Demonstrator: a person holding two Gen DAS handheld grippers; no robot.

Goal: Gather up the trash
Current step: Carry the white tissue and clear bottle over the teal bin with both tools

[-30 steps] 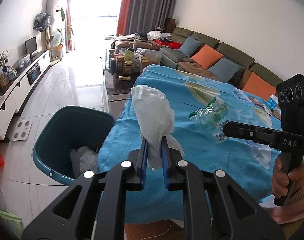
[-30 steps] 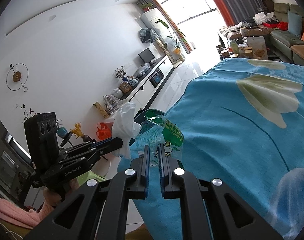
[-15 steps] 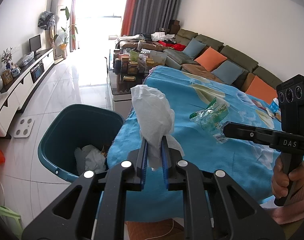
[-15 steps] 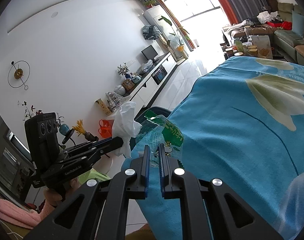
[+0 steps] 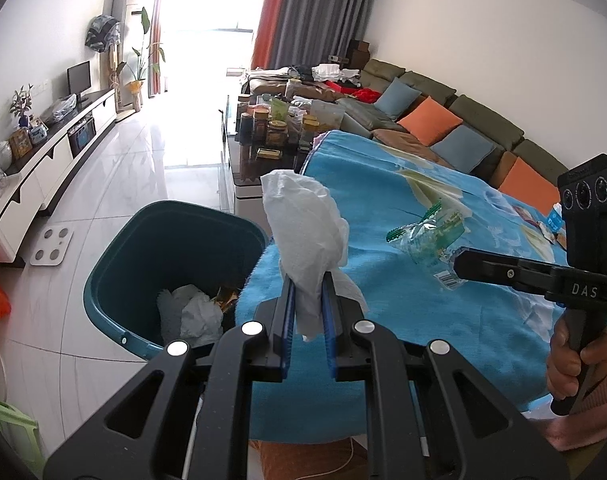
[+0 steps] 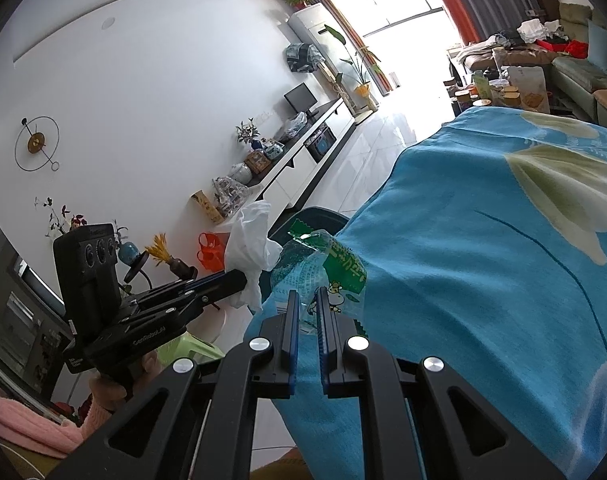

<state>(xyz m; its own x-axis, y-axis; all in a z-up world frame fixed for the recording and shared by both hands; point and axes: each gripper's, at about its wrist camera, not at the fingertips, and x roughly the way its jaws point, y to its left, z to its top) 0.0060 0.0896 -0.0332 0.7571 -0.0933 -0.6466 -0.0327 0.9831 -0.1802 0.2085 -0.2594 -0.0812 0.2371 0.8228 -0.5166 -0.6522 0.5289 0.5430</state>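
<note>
**Window glare, sharp fisheye frames**

Daylight is pouring in through the window (image 5: 207, 20), blowing out to pure white there in both views. The floor tiles (image 5: 151, 168) below the window are glaring hard. The walls beside it are staying evenly bright; the bin (image 5: 171, 264) near the window's light path is showing a dark interior. Fisheye bending is curving the walls and ceiling, and black vignette is cutting the corners. Focus is holding crisp, no motion blur.

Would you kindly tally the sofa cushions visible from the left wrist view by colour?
Orange cushions: 2
Blue cushions: 2
Total: 4
</note>
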